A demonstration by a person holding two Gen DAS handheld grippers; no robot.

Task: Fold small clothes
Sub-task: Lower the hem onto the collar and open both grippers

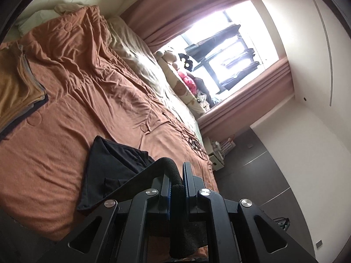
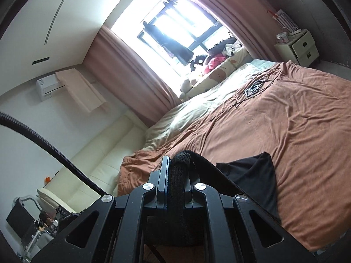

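Note:
A small black garment (image 1: 109, 171) is stretched between my two grippers, and its far part still lies on the orange bed cover (image 1: 72, 114). In the left wrist view my left gripper (image 1: 176, 175) is shut on the garment's ribbed black edge, which loops over the left finger. The right wrist view shows my right gripper (image 2: 178, 164) shut on the same ribbed edge, with the rest of the black garment (image 2: 252, 179) hanging off to the right over the orange bed cover (image 2: 296, 131). Both grippers are held above the bed.
A stack of folded clothes (image 1: 19, 87) lies at the left of the bed. Thin cables (image 2: 256, 87) lie on the cover near the window side. Plush toys (image 2: 210, 63) line the window sill. A white nightstand (image 2: 300, 46) stands by the bed's corner. A braided black cable (image 2: 43, 142) crosses the right view.

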